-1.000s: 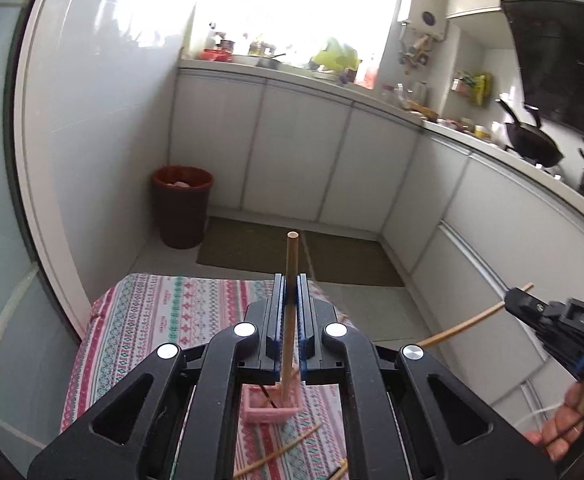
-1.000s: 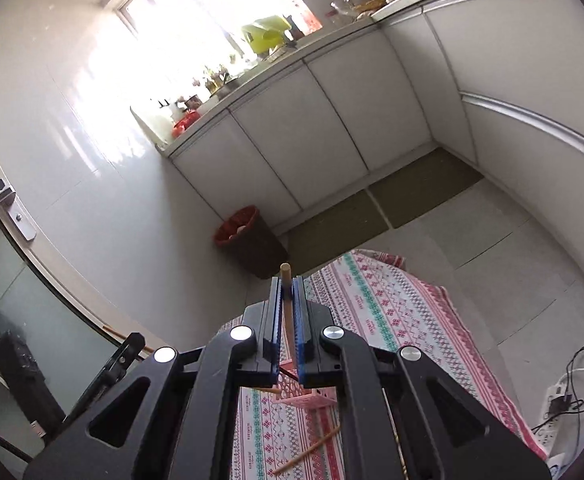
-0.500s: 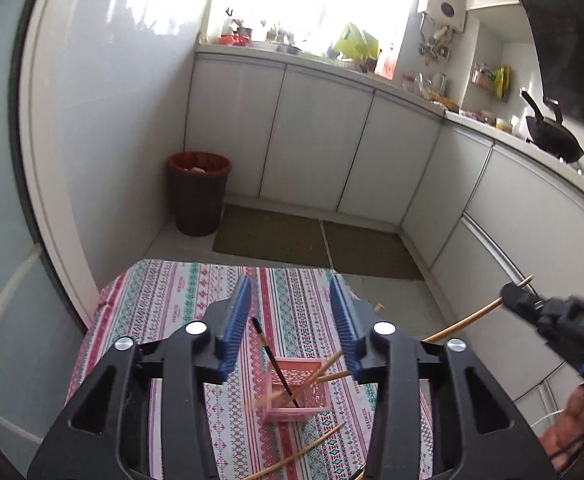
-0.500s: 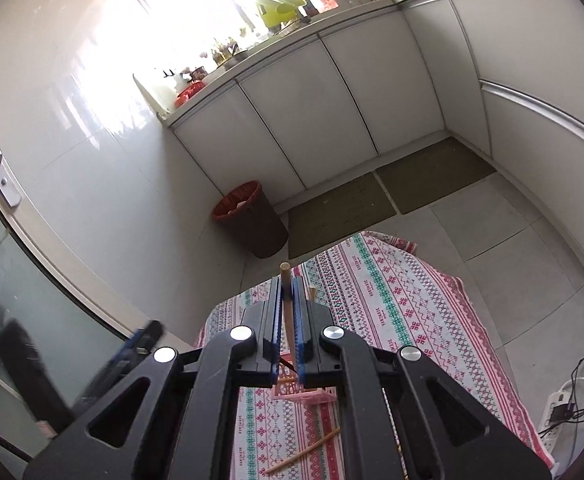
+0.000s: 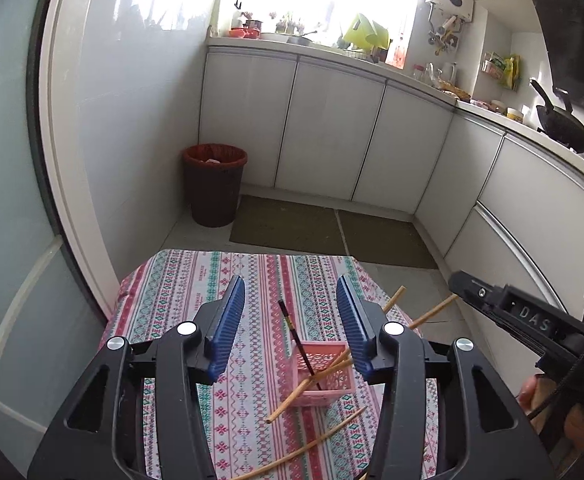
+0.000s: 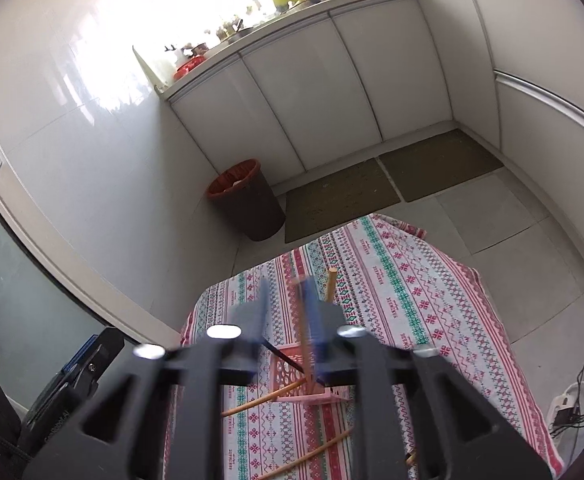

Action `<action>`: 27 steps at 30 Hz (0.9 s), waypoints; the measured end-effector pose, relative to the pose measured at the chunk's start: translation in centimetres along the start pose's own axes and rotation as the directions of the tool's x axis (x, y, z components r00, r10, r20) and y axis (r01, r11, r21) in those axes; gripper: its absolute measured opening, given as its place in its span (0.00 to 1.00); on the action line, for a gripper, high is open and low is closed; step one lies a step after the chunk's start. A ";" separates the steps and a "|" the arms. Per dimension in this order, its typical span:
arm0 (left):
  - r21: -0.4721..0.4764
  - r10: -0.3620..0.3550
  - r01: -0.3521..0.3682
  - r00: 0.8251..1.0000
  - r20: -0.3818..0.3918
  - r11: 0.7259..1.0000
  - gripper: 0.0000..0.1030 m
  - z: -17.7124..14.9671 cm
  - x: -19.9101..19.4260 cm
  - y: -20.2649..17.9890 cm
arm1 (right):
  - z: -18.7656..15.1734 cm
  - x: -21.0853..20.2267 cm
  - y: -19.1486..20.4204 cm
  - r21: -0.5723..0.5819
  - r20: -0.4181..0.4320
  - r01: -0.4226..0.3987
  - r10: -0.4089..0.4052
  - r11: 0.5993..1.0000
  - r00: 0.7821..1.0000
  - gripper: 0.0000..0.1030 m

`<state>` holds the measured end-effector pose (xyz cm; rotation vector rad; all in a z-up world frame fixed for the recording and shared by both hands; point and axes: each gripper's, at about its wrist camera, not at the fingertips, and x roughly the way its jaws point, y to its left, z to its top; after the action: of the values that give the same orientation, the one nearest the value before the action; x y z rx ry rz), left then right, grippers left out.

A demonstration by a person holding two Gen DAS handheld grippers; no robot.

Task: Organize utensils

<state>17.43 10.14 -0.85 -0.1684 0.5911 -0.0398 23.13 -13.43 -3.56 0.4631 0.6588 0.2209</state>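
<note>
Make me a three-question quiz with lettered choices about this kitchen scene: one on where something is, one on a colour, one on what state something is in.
1. Where does the bin stand?
A. on the counter
B. on the floor by the cabinets
C. on the table

2. What colour is the basket that holds the chopsticks?
A. pink
B. blue
C. black

3. How do the left gripper's jaws stand?
A. shut on a chopstick
B. shut on nothing
C. open, holding nothing

Answers:
1 B: it sits on the floor in the corner beside the white cabinets.
2 A: its latticed walls are pink.
3 C: the blue pads stand apart with only the tablecloth and basket showing between them.
</note>
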 end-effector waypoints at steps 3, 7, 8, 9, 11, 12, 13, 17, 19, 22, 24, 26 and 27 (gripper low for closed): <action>-0.005 -0.002 0.002 1.000 0.001 1.000 0.49 0.0 -0.3 0.1 | 0.0 -1.1 0.1 -0.015 0.027 0.011 -0.011 1.000 1.000 0.55; 0.023 -0.009 0.009 1.000 0.007 1.000 0.54 -0.2 -0.9 -0.8 | -0.3 -2.7 0.0 -0.049 0.059 0.039 -0.037 0.998 0.998 0.72; 0.030 -0.008 0.008 1.000 0.011 1.000 0.56 -0.3 -1.0 -1.0 | -0.4 -3.0 -0.2 -0.053 0.064 0.043 -0.040 0.998 0.997 0.75; 0.035 -0.009 0.008 1.000 0.015 0.999 0.57 -0.4 -1.2 -1.2 | -0.4 -3.2 -0.3 -0.057 0.063 0.047 -0.043 0.997 0.997 0.76; 0.039 -0.008 0.008 1.000 0.016 0.999 0.57 -0.5 -1.4 -1.3 | -0.4 -3.4 -1.0 -0.042 0.051 0.044 -0.042 0.998 0.998 0.76; 0.042 -0.009 0.009 1.000 0.015 0.999 0.57 -0.5 -1.7 -1.3 | -0.4 -3.5 -1.4 -0.026 0.041 0.041 -0.040 0.999 0.998 0.76; 0.042 -0.009 0.008 1.000 0.016 0.999 0.58 -0.6 -1.8 -1.3 | -0.2 -3.7 -1.8 -0.014 0.033 0.033 -0.033 0.999 0.999 0.76; 0.040 0.001 -0.001 1.000 0.023 0.999 0.62 -0.6 -2.5 -0.8 | 0.0 -4.2 -3.5 0.037 0.000 0.035 -0.035 0.999 0.999 0.78; 0.038 0.003 -0.004 1.000 0.020 0.999 0.62 -0.7 -2.7 -0.5 | -0.2 -3.2 -5.5 0.072 -0.089 0.047 -0.040 0.996 0.995 0.78; 0.036 0.007 -0.008 1.000 0.014 0.999 0.65 -0.7 -2.5 -0.3 | -1.4 -0.9 -10.1 0.235 -0.211 0.048 0.003 0.971 0.978 0.78; 0.029 0.006 -0.006 1.000 0.005 1.000 0.65 -0.8 -2.4 -0.2 | -4.2 2.2 -15.9 0.535 -0.322 0.026 0.175 0.845 0.930 0.78; 0.026 -0.005 0.005 1.000 -0.010 1.000 0.65 -0.9 -2.1 -0.3 | -7.8 4.8 -20.4 0.739 -0.362 0.059 0.321 0.671 0.875 0.78; 0.027 -0.008 0.008 1.000 -0.014 1.000 0.66 -1.0 -2.0 -0.4 | -9.5 5.9 -22.6 0.803 -0.364 0.095 0.358 0.589 0.860 0.78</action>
<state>15.21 9.74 -0.51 -0.1444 0.6030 -0.0566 22.84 -27.98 -24.20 1.3916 1.2459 0.1764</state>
